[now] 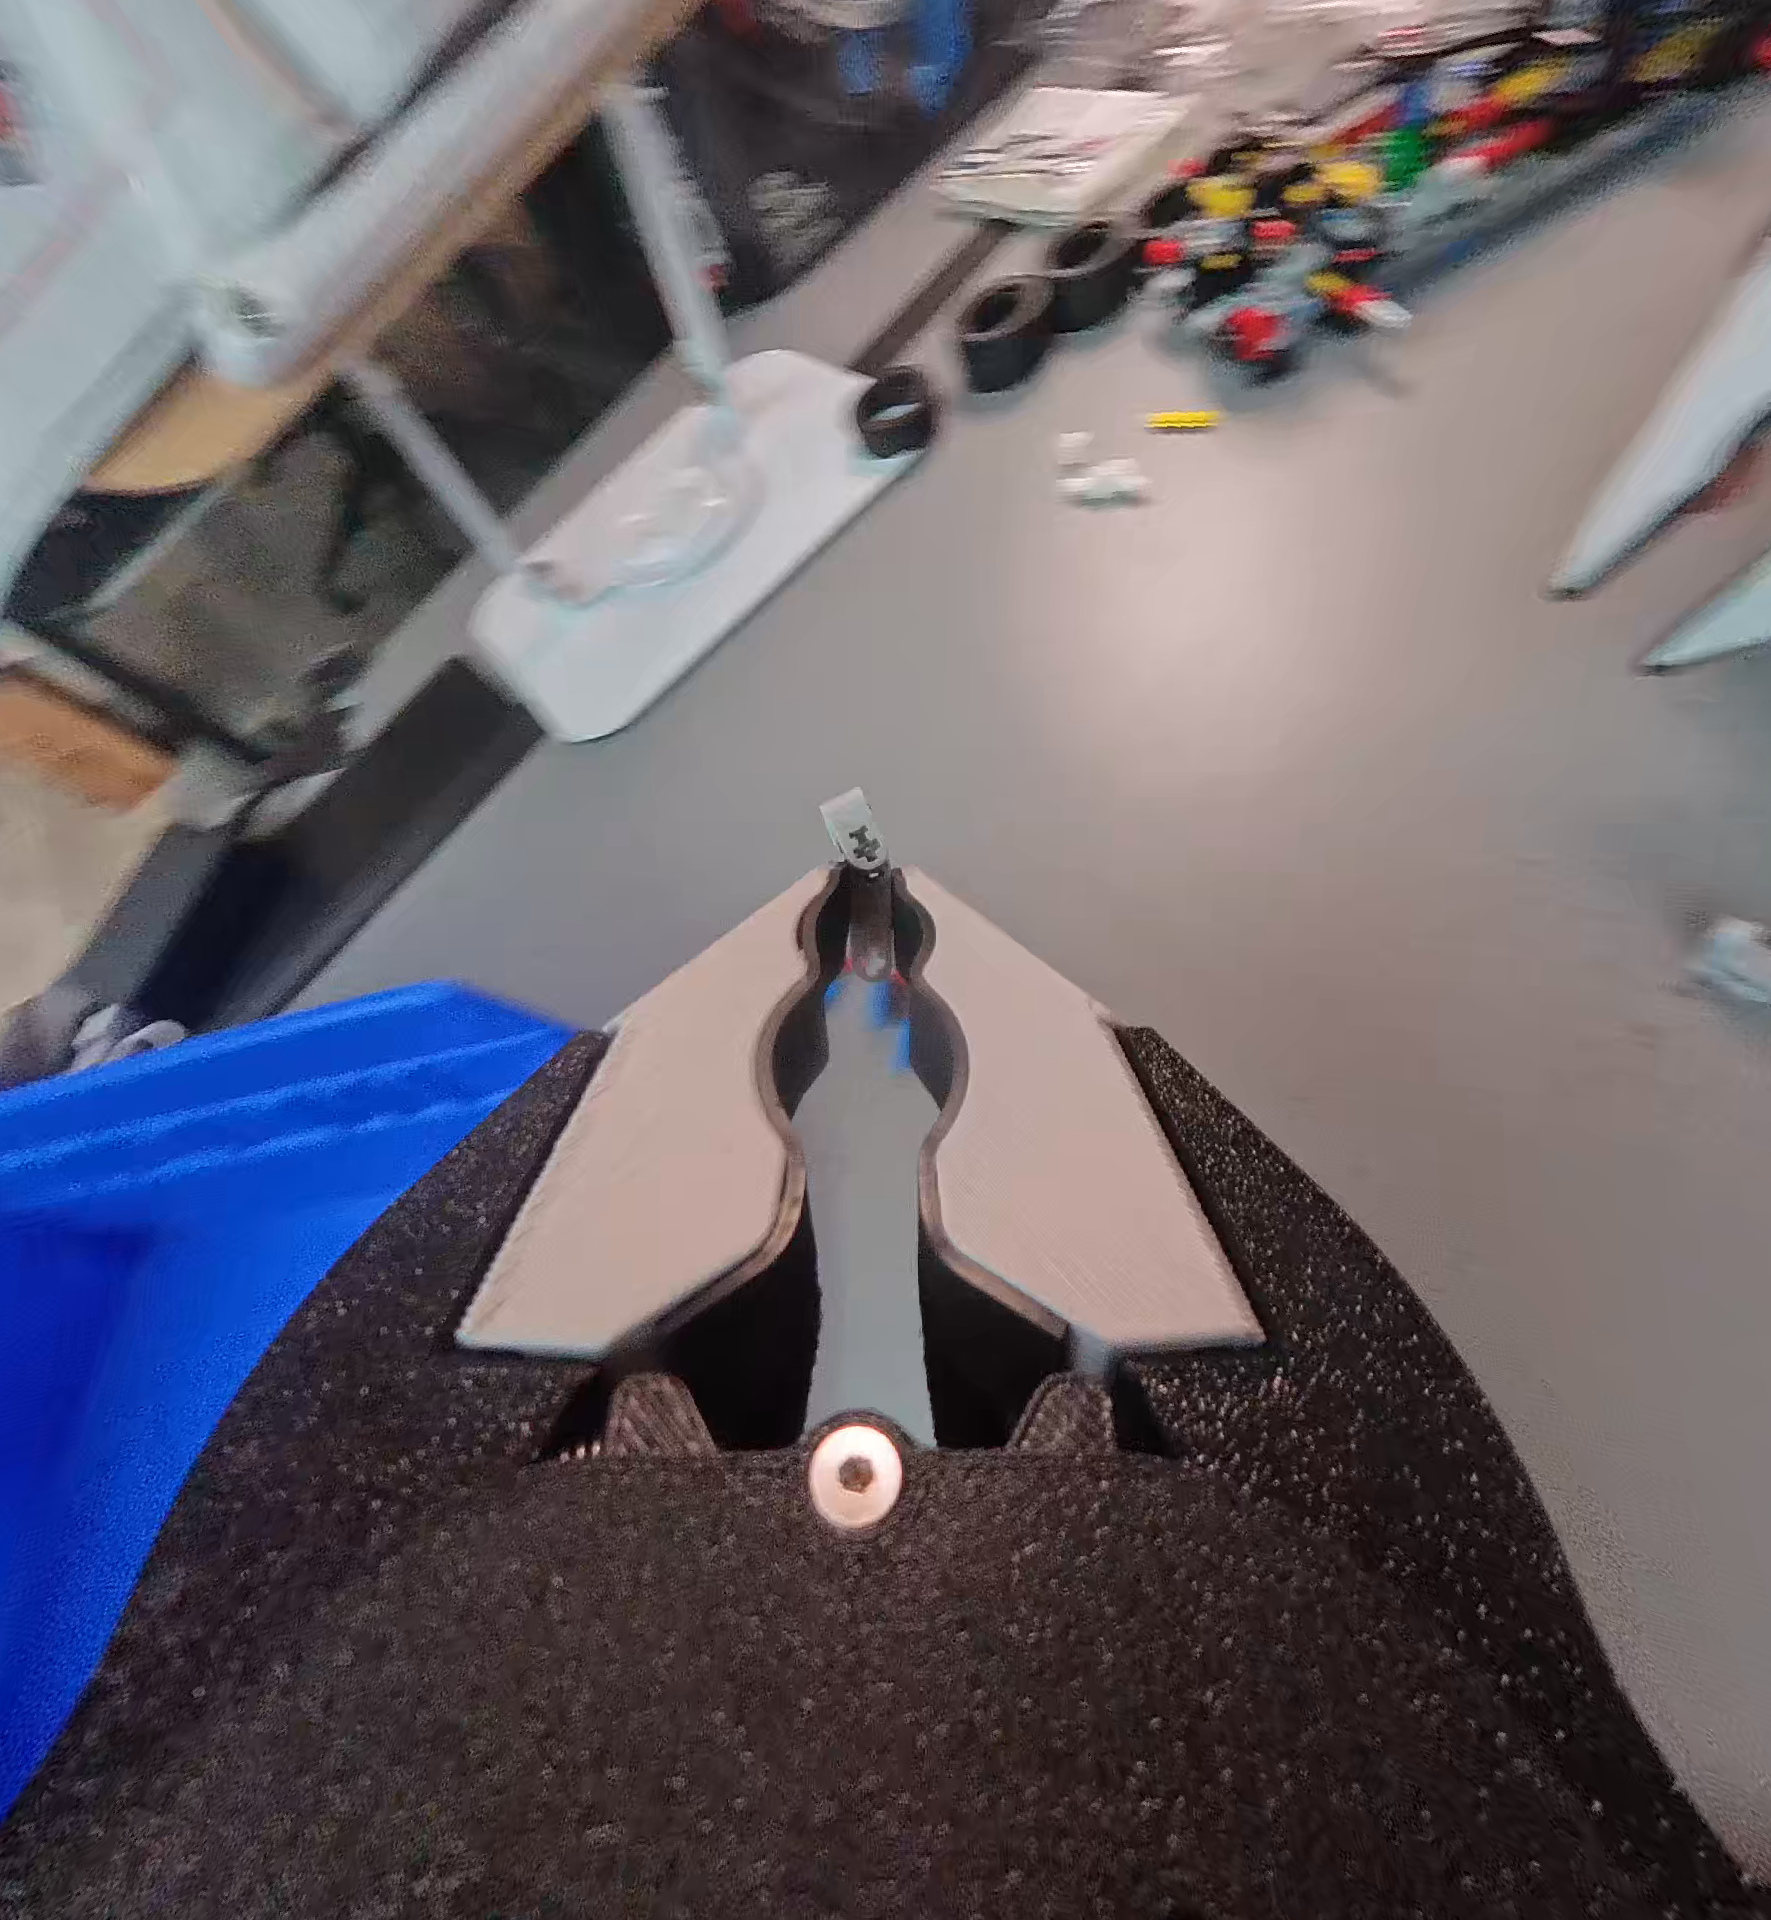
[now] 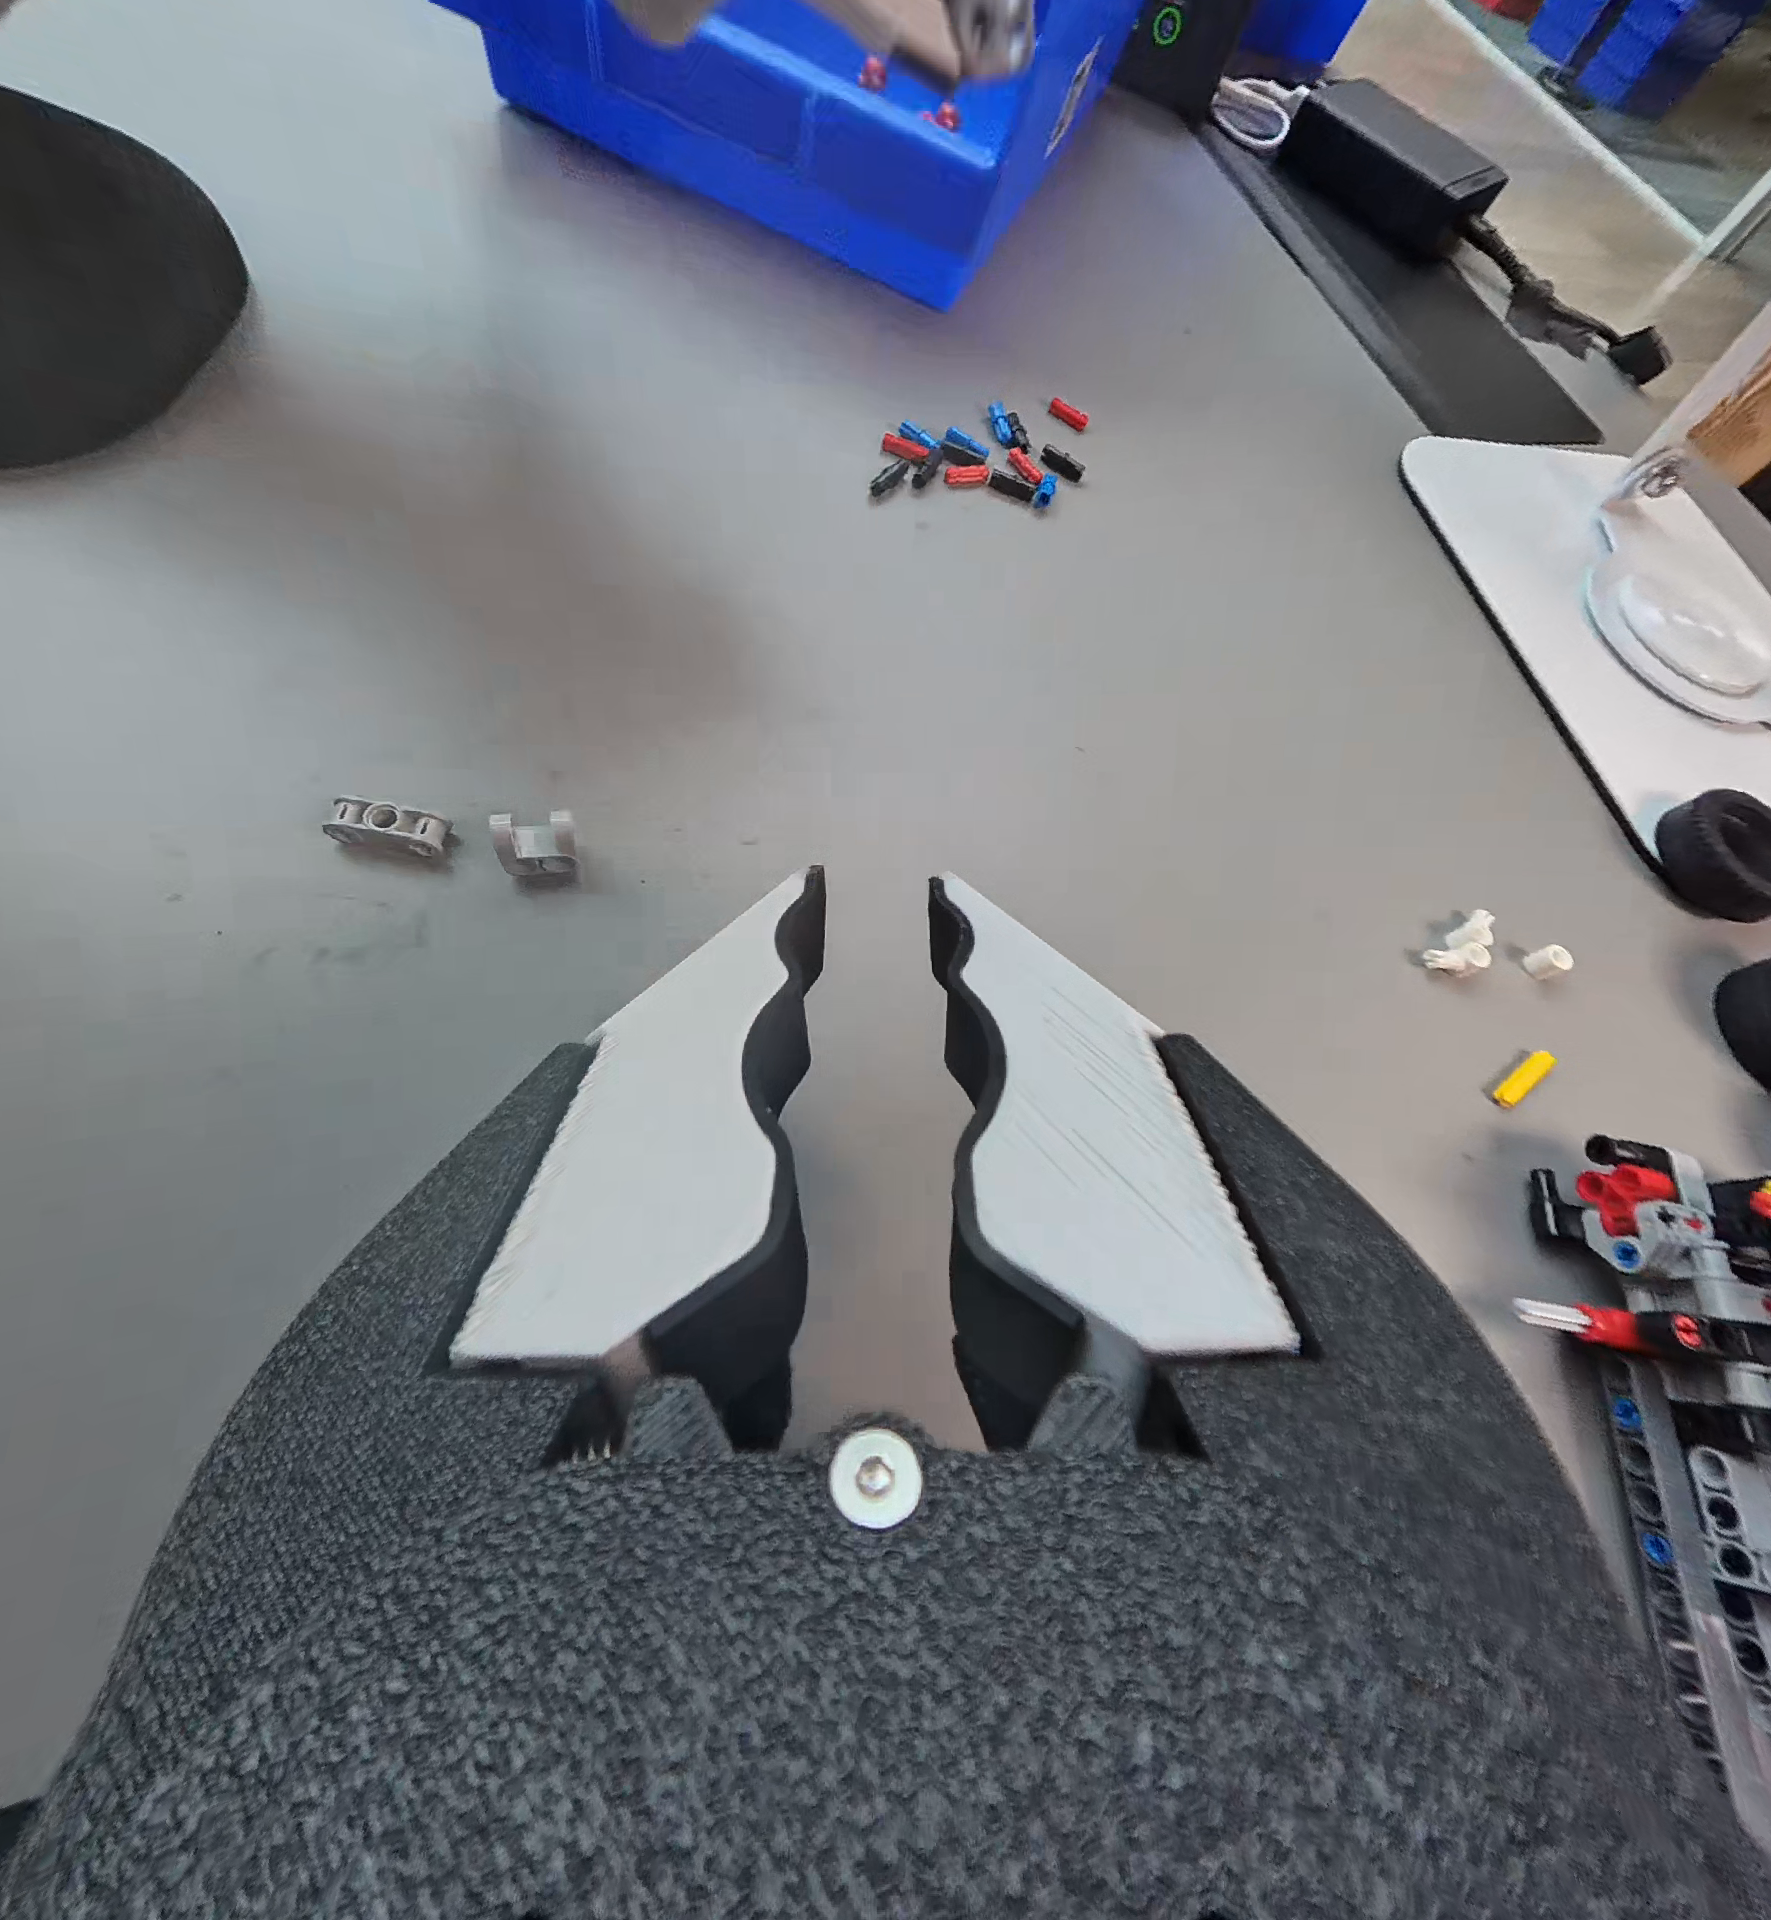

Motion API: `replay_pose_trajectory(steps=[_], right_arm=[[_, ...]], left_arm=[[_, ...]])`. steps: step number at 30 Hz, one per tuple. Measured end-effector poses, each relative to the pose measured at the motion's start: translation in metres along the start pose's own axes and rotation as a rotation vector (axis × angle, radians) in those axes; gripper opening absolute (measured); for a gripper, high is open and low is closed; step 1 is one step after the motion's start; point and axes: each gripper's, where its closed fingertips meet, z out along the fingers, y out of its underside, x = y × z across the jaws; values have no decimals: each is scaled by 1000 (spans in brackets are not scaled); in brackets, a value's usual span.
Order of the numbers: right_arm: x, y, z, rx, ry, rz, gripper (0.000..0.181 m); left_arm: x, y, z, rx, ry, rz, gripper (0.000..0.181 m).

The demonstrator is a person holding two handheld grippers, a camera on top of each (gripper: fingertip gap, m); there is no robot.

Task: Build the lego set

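Observation:
My left gripper (image 1: 865, 878) is shut on a small grey lego connector (image 1: 853, 826) that sticks out past its tips, held above the grey table. The left wrist view is blurred. My right gripper (image 2: 876, 883) is open and empty, low over the table. Two grey lego pieces (image 2: 387, 826) (image 2: 533, 847) lie to its front left. A pile of red, blue and black pins (image 2: 980, 457) lies farther ahead. The partly built lego model (image 2: 1712, 1351) lies at the right, and it shows far off in the left wrist view (image 1: 1265, 260).
A blue bin (image 2: 808, 135) stands at the far edge, and also at the left wrist view's left (image 1: 133, 1195). Black tyres (image 2: 1738, 852) (image 1: 1006, 332), small white pieces (image 2: 1463, 951), a yellow piece (image 2: 1523, 1077) and a white stand base (image 2: 1546, 582) lie to the right. A black power adapter (image 2: 1390, 166) sits at the far right. About 15 cm separates my left fingertips from my right. Measured from the fingertips, the partly built lego model (image 2: 1712, 1351) is 20 cm or so from the right gripper and 30 cm from the left. It turns up in the left wrist view (image 1: 1359, 238) as well.

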Motion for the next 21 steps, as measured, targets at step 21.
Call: replay_pose_trajectory(steps=[21], right_arm=[[-8, 5, 0, -25, -20, -48, 17]], left_arm=[[-108, 88, -24, -348, -357, -157, 7]])
